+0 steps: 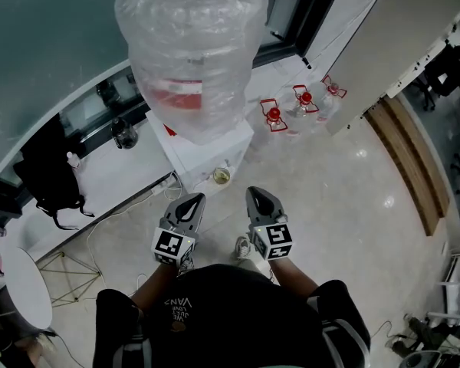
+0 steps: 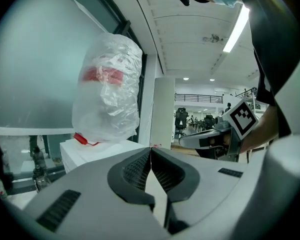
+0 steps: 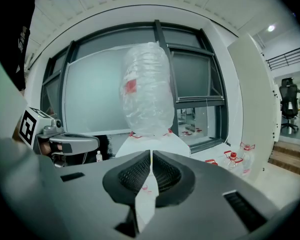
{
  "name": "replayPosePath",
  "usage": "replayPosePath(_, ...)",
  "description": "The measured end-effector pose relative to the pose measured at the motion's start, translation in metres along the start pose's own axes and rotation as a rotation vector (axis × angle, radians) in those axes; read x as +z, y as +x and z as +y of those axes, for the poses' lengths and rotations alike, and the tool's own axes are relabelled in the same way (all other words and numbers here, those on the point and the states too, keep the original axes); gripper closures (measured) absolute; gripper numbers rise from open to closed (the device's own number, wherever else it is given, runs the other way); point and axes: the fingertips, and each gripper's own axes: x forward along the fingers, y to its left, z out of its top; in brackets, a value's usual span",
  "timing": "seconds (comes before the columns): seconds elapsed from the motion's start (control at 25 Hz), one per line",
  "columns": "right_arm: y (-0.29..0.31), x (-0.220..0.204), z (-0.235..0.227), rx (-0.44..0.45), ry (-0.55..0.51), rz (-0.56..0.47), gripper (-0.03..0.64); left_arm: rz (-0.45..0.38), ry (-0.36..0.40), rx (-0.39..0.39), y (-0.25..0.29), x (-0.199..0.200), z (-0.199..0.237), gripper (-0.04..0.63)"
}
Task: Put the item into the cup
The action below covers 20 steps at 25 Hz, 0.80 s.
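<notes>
Only overhead, perhaps a cup (image 1: 221, 175)

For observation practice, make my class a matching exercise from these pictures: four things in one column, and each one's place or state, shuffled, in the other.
Things
1. large water bottle
2. cup
3. black backpack
4. left gripper

Places or states
A. jaws shut, nothing between them
B. on the white ledge
C. wrapped in plastic, on top of the white dispenser
D. at the dispenser's near side

Pairs: 1-C, 2-D, 3-B, 4-A
</notes>
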Motion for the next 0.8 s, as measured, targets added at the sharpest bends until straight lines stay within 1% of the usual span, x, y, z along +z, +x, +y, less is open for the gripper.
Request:
replayPosePath(0.2,-0.006,0.006,0.005,0.01,-0.014,-0.004,0.568,-0.009,-0.003,0.008,-0.007,0.004,0.001,0.575)
replayPosePath(0.32,-0.011,0.012,0.004,0.013,-0.004,-0.017,0.569,-0.014,-0.003,0.019,-0.01,0.007,0.003,0.575)
replayPosePath(0.4,-0.016,0.016,0.005,0.017,0.004,-0.023,0.571,-0.008,0.011,0.027,-0.012,0.007,0.004,0.575)
replayPosePath(0.52,-0.021,0.018,0.006,0.023,0.008,-0.029,0.571,0.012,0.054,0.032,-0.014,0.007,0.005,0.575)
replayPosePath(0.64,-0.025,0.018,0.006,0.026,0.019,-0.029,0.572,-0.011,0.004,0.03,-0.013,0.012,0.0,0.575)
replayPosePath(0.8,-0.026,0.017,0.006,0.024,0.026,-0.028,0.572,-0.011,-0.004,0.026,-0.013,0.011,-0.004,0.575)
